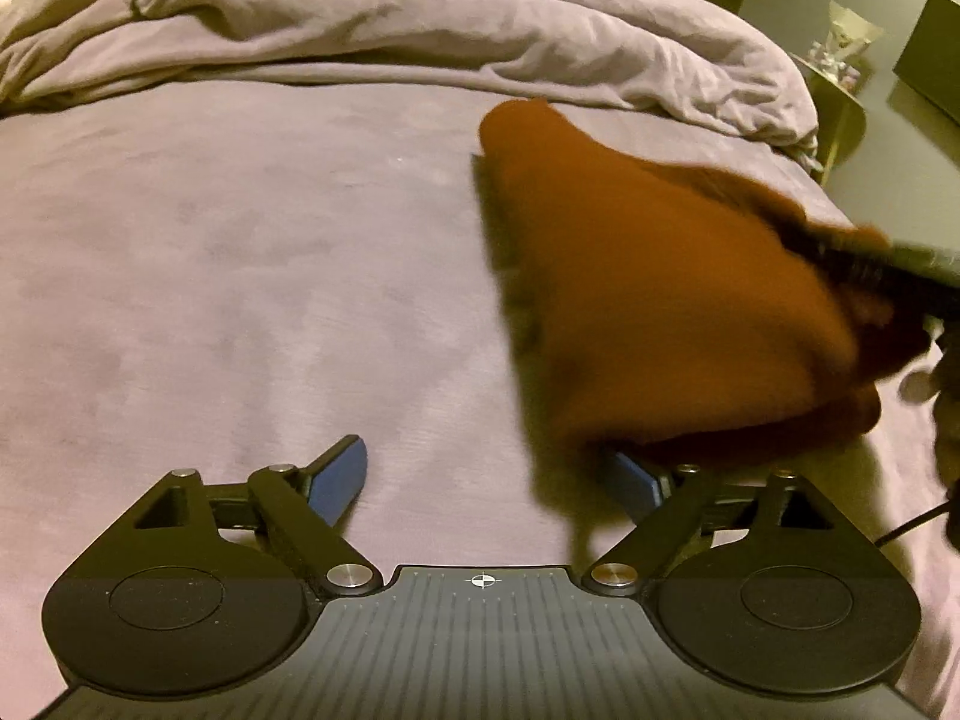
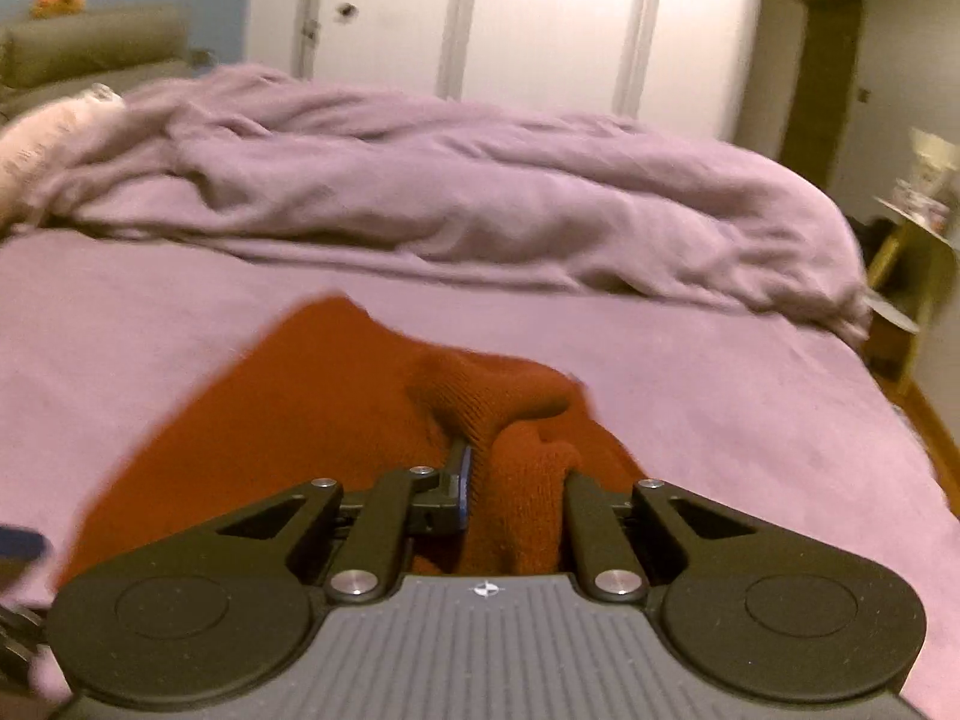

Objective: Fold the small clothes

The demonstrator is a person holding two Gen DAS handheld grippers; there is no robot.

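Observation:
A rust-orange knitted garment hangs, blurred, above the lilac bed sheet at the right of the left wrist view. My left gripper is open and empty over the sheet; its right blue pad sits just under the garment's lower edge. My right gripper is shut on a bunched fold of the garment, which spreads down onto the sheet ahead of it. The right gripper shows as a dark shape at the right edge of the left wrist view.
A crumpled lilac duvet lies across the far side of the bed. A small yellow-green side table with items stands past the bed's right edge. White wardrobe doors are behind.

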